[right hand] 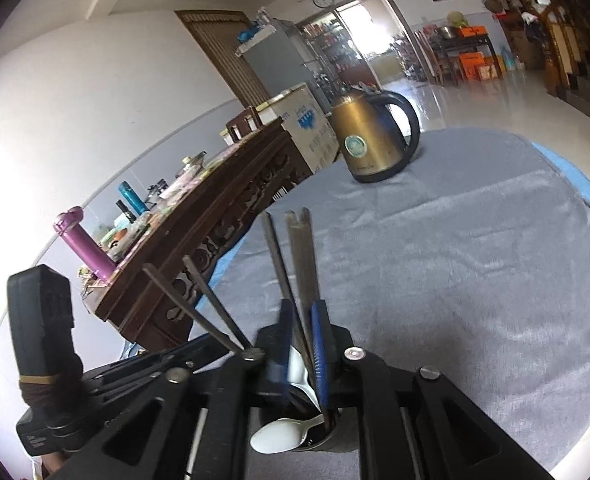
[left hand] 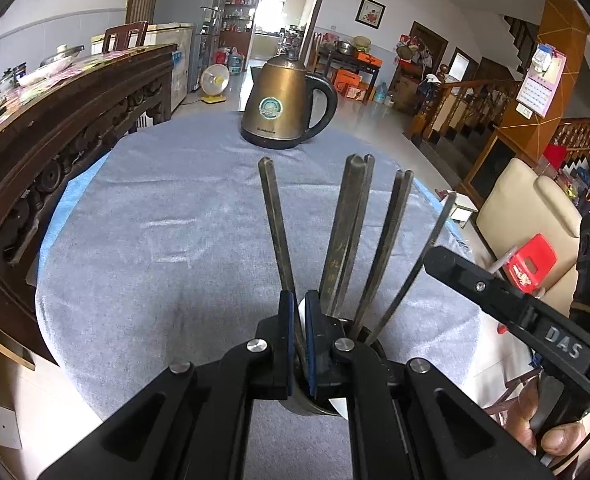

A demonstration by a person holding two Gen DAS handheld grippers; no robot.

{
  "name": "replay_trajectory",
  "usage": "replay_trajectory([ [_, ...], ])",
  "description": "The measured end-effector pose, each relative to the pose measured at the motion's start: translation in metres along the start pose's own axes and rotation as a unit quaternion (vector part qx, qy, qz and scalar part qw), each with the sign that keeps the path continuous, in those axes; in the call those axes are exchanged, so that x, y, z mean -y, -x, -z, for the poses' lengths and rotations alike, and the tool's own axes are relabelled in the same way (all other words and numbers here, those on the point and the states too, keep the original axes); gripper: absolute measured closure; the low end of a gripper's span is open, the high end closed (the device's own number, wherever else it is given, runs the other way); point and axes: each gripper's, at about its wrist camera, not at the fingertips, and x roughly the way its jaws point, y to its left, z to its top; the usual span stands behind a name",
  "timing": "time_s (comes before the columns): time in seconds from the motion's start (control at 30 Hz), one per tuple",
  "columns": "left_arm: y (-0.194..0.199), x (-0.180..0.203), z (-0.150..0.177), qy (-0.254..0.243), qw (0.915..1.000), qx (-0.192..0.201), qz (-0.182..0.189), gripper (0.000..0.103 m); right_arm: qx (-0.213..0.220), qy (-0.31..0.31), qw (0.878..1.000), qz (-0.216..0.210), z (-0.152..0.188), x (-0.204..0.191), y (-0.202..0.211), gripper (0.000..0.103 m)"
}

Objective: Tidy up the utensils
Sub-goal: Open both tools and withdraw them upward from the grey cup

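Several dark chopsticks [left hand: 349, 236] stand fanned out in a dark round holder [left hand: 315, 402] on the grey-clothed table [left hand: 155, 240]. My left gripper [left hand: 299, 340] hangs over the holder with its blue-padded fingers nearly closed around one chopstick [left hand: 277, 232]. In the right wrist view my right gripper [right hand: 302, 360] is over the same holder [right hand: 327, 436], pads close around a pair of chopsticks [right hand: 301, 264]. White spoons [right hand: 283, 434] lie in the holder. The other gripper's black body shows at the right of the left wrist view [left hand: 535, 320].
A bronze electric kettle [left hand: 285, 106] stands at the table's far side. A carved dark wooden sideboard [left hand: 55, 140] with bottles and dishes runs along the left. A cream chair [left hand: 531, 216] and red stool [left hand: 531, 262] sit to the right.
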Motion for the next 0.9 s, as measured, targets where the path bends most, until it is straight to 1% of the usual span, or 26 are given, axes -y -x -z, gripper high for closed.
replay_trajectory([
  [0.03, 0.001, 0.000, 0.000, 0.001, 1.0000, 0.000, 0.000, 0.098, 0.004, 0.004, 1.000, 0.001, 0.000, -0.002, 0.003, 0.064],
  [0.07, 0.002, 0.000, 0.000, 0.001, 1.0000, 0.002, 0.000, 0.098, 0.011, 0.008, 1.000, 0.003, 0.000, -0.004, 0.006, 0.049],
  [0.1, 0.003, 0.000, 0.000, 0.002, 1.0000, 0.002, 0.000, 0.098, 0.017, 0.011, 1.000, 0.004, 0.000, -0.006, 0.008, 0.045],
  [0.13, 0.004, 0.001, 0.001, 0.001, 1.0000, 0.000, 0.002, 0.098, 0.025, 0.015, 1.000, 0.006, 0.000, -0.007, 0.012, 0.045],
  [0.2, 0.005, 0.001, 0.002, 0.002, 1.0000, -0.003, -0.001, 0.097, 0.024, 0.018, 0.999, 0.011, -0.001, -0.009, 0.013, 0.045],
  [0.27, 0.007, 0.002, 0.003, 0.002, 0.9999, -0.005, -0.009, 0.089, 0.021, 0.015, 0.999, 0.019, -0.001, -0.008, 0.014, 0.045],
  [0.3, 0.008, 0.002, 0.003, 0.003, 0.9999, -0.004, -0.015, 0.078, 0.019, 0.013, 1.000, 0.022, -0.001, -0.007, 0.014, 0.045],
  [0.33, 0.010, 0.001, 0.004, 0.004, 0.9998, -0.001, -0.021, 0.062, 0.017, 0.011, 1.000, 0.024, -0.001, -0.006, 0.015, 0.045],
  [0.4, 0.014, 0.000, 0.005, 0.006, 0.9993, 0.007, -0.036, 0.048, 0.011, 0.008, 0.999, 0.031, 0.000, -0.004, 0.017, 0.045],
  [0.47, 0.019, 0.002, 0.005, -0.003, 0.9985, 0.015, -0.053, 0.047, 0.000, 0.008, 0.999, 0.033, 0.002, -0.003, 0.018, 0.045],
  [0.53, 0.023, 0.005, 0.006, -0.012, 0.9976, 0.015, -0.066, 0.040, -0.011, 0.012, 0.999, 0.040, 0.005, -0.004, 0.017, 0.044],
  [0.6, 0.028, 0.009, 0.008, -0.021, 0.9964, 0.022, -0.079, 0.037, -0.023, 0.018, 0.999, 0.046, 0.008, -0.007, 0.016, 0.038],
  [0.8, 0.045, 0.017, 0.009, -0.049, 0.9903, 0.048, -0.121, 0.031, -0.036, 0.035, 0.997, 0.060, 0.018, -0.013, 0.021, 0.038],
  [0.9, 0.054, 0.017, 0.009, -0.057, 0.9866, 0.062, -0.140, 0.030, -0.036, 0.036, 0.997, 0.064, 0.020, -0.014, 0.025, 0.038],
])
